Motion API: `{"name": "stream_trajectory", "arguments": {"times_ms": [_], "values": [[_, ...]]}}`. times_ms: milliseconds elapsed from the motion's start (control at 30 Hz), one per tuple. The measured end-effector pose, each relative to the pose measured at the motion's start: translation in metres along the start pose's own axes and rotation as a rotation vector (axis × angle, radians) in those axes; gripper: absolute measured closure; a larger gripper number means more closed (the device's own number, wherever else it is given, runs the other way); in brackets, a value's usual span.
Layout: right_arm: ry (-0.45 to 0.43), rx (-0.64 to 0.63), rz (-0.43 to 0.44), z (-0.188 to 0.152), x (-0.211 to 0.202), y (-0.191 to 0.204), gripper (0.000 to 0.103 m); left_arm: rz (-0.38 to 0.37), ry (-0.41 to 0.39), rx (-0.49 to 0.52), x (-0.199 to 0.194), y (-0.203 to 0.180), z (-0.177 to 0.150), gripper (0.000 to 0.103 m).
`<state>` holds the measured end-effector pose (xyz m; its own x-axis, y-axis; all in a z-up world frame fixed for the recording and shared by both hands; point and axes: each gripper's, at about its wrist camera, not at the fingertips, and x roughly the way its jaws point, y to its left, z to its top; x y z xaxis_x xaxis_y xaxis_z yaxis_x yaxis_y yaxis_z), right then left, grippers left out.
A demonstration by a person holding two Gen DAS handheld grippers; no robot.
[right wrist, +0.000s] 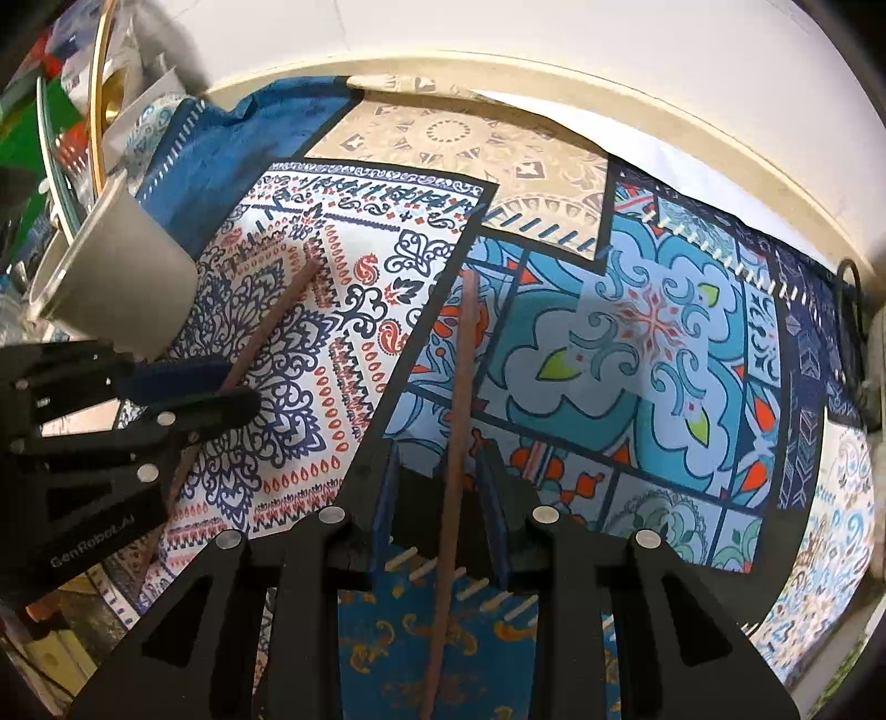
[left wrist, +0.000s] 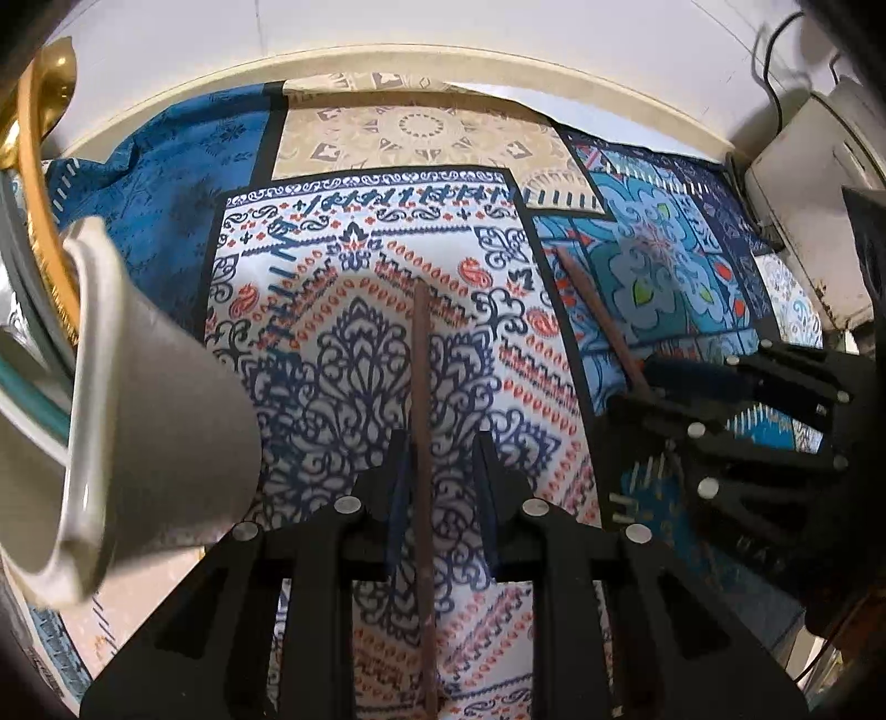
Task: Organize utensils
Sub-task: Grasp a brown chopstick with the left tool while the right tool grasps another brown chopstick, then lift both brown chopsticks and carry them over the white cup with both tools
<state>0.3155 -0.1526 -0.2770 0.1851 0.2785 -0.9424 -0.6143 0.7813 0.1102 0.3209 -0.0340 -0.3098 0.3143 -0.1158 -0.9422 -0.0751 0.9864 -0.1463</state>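
Chopstick [left wrist: 423, 443] between parted jaws (both grippers)

I am working in what looks like a lived-in home. A patterned patchwork tablecloth [right wrist: 637, 332] covers a table against a plain white wall [left wrist: 443, 33]. A grey mug [left wrist: 160, 432] stands on it, cluttered household items [right wrist: 50, 111] crowd one end, and a white appliance [left wrist: 803, 183] with cables sits opposite.

Brown chopsticks [left wrist: 423, 443], blue patchwork-patterned cloth [left wrist: 354, 232]
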Motion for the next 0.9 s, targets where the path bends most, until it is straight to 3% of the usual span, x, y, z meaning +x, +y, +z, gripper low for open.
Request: {"name": "stream_trajectory", "arguments": {"times_ms": [100,167,267,500,900], "values": [[0.005,-0.014,-0.009,0.006,0.003,0.006,0.077,0.013,0.005,-0.010,0.002,0.003,0.004,0.098],[0.004,-0.030,-0.029,0.008,0.006,0.010,0.080,-0.004,0.011,-0.023,0.003,0.005,0.005,0.098],[0.004,-0.038,-0.047,0.010,0.011,0.012,0.096,-0.002,0.014,-0.024,0.003,0.005,0.005,0.099],[-0.003,-0.002,0.029,0.008,0.010,0.004,0.097,0.044,-0.003,-0.030,-0.001,-0.006,-0.010,0.099],[-0.092,0.025,0.056,-0.016,-0.029,0.006,0.097,0.071,-0.093,-0.093,-0.051,0.002,-0.046,0.099]]}}
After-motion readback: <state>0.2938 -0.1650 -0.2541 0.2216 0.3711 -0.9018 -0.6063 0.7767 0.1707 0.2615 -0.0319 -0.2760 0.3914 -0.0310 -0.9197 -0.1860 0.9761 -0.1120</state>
